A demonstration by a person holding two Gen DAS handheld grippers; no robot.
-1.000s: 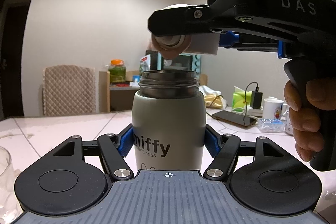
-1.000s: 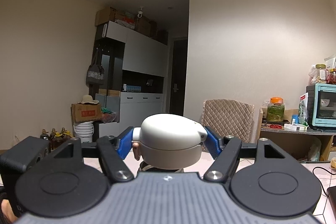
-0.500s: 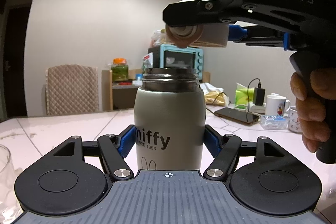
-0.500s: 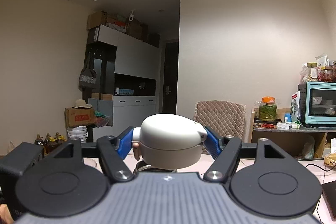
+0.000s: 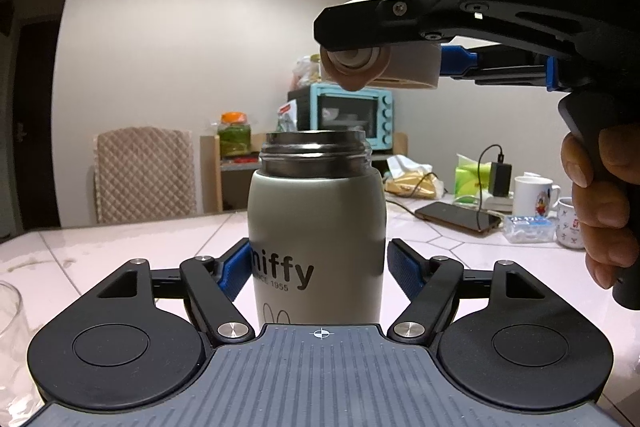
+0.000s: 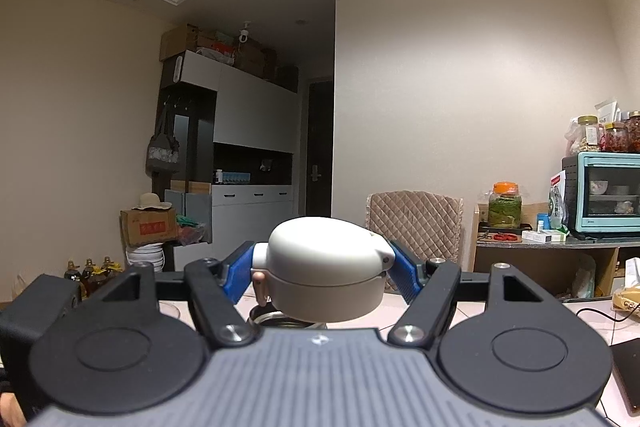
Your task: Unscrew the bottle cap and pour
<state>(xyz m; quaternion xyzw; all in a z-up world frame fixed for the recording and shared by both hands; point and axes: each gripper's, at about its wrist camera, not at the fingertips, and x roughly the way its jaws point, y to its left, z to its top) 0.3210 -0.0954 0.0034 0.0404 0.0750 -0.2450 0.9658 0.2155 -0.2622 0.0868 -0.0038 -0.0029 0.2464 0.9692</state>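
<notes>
A cream "miffy" bottle (image 5: pixel 316 227) stands upright on the pale table, its steel threaded mouth (image 5: pixel 316 147) open. My left gripper (image 5: pixel 318 269) is shut on the bottle's body. My right gripper (image 6: pixel 322 273) is shut on the cream cap (image 6: pixel 324 275). In the left wrist view the right gripper (image 5: pixel 440 27) holds the cap (image 5: pixel 408 67) above and to the right of the mouth, clear of it. The bottle's rim (image 6: pixel 276 319) shows just below the cap in the right wrist view.
A clear glass (image 5: pixel 10 323) stands at the left edge of the table. At the right lie a phone (image 5: pixel 456 217), a charger, two mugs (image 5: pixel 532 195) and a small packet. A quilted chair (image 5: pixel 144 175) and a shelf with a teal oven (image 5: pixel 344 119) stand behind.
My right gripper has lifted the cap higher and moved it to the right, away from the bottle's mouth. The bottle stays held in my left gripper.
</notes>
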